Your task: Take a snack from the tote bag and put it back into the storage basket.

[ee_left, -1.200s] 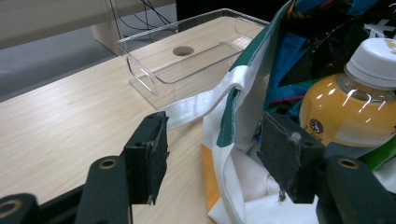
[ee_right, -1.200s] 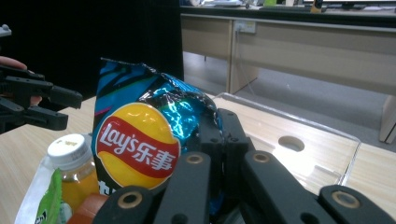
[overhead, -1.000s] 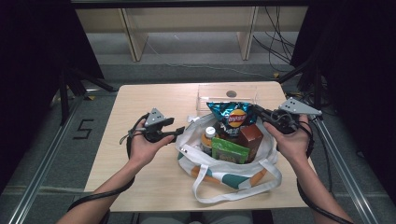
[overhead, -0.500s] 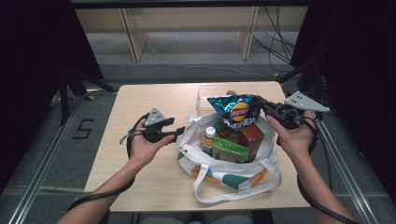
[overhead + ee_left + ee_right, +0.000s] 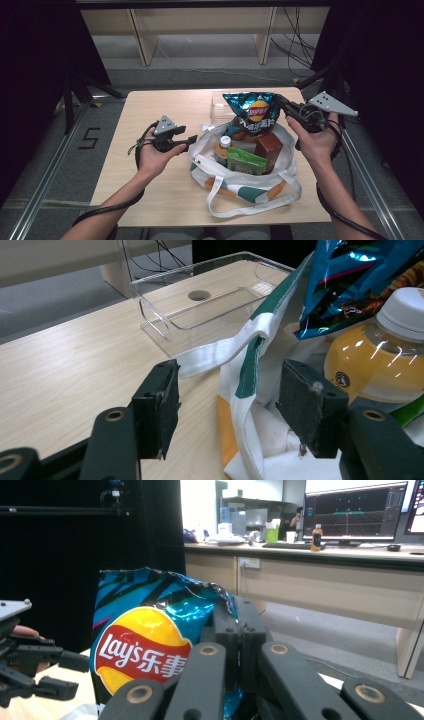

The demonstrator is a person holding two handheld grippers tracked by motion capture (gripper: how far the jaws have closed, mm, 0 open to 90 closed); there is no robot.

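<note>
Holding one chip bag [image 5: 252, 112], right gripper [image 5: 281, 103] above one tote [image 5: 250, 182].

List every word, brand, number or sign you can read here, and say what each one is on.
"Lay's乐事": on the red and yellow logo of the blue chip bag.
"5": marked on the floor left of the table.
Print on the green packet, the brown box and the bottle label: too small or blurred to read.
</note>
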